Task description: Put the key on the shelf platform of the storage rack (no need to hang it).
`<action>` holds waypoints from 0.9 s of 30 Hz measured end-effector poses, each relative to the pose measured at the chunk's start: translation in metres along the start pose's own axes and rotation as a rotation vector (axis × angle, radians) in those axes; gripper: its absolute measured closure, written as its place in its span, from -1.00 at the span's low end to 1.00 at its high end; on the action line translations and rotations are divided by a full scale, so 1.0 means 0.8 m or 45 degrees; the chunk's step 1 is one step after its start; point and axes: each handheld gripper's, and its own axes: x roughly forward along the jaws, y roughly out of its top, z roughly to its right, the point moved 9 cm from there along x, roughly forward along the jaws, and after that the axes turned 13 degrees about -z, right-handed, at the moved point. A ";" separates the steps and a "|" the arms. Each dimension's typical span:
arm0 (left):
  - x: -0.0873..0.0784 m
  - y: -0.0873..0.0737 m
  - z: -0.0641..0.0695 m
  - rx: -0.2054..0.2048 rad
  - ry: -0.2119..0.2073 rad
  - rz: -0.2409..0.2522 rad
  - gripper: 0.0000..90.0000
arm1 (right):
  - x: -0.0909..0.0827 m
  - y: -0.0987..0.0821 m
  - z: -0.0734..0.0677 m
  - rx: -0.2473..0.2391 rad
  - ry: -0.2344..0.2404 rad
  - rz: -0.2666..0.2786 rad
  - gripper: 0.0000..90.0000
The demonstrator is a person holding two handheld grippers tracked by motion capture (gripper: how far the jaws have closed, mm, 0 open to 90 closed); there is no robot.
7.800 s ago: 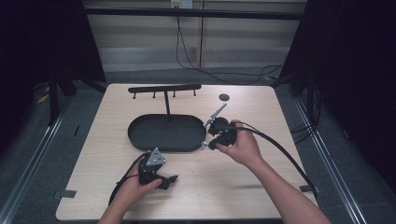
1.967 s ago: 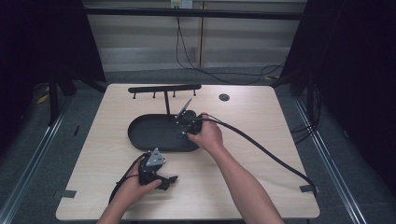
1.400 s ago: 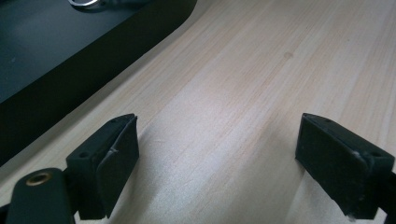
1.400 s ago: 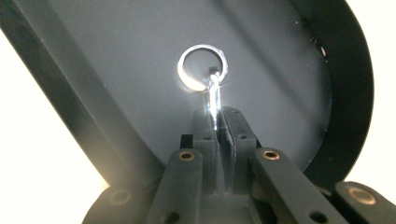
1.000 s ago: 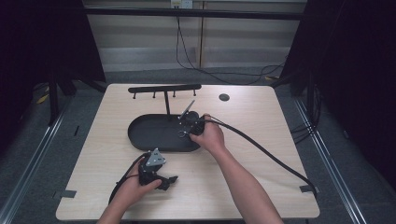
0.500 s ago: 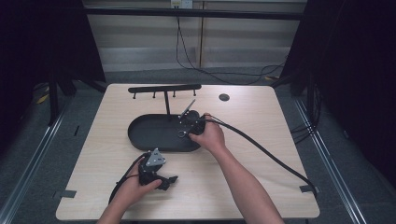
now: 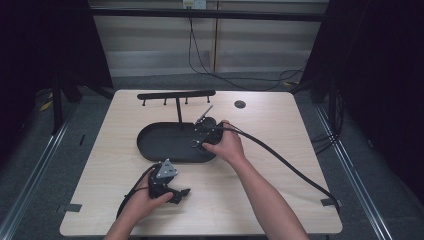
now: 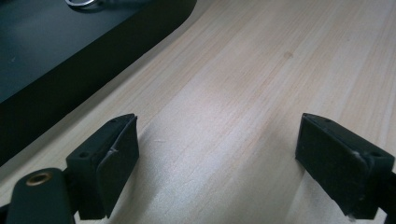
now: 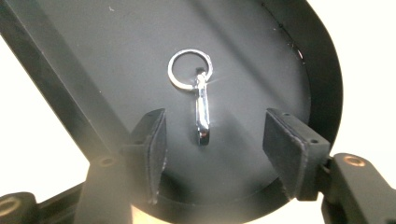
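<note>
A lab recording booth: a bare wooden table (image 7: 280, 165) stands between black curtains (image 7: 45, 40), metal floor rails (image 7: 35, 165) run along both sides, cables (image 7: 200, 55) hang down the back wall, and tape marks (image 7: 70, 207) sit on the table's corners

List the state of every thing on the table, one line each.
Keyring clip: lying flat in the tray, released, free of both pads.
Black tray: flat on the table, holding the clip.
Hook stand: upright behind the tray, hooks bare.
Right gripper: open, jaws just opened, straddling the clip.
Left gripper: open, over bare table.
</note>
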 end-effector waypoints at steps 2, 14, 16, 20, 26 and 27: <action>0.000 0.000 0.000 -0.002 -0.004 -0.003 -0.71 | -0.001 -0.002 0.000 0.007 0.021 0.005 -0.16; 0.000 0.000 0.000 -0.002 -0.003 -0.004 -0.71 | -0.014 -0.012 -0.006 0.009 0.079 0.016 -0.30; 0.000 0.000 0.001 -0.002 -0.007 0.001 -0.71 | -0.019 -0.014 -0.008 -0.001 0.083 0.025 -0.30; 0.000 0.000 0.001 -0.002 -0.008 0.001 -0.71 | -0.026 -0.019 -0.008 -0.012 0.092 0.034 -0.32; 0.000 0.000 0.001 -0.002 -0.008 0.000 -0.71 | -0.033 -0.033 -0.005 -0.011 0.101 0.033 -0.33; 0.000 0.000 0.001 -0.002 -0.008 0.001 -0.71 | -0.034 -0.036 -0.004 -0.005 0.103 0.035 -0.33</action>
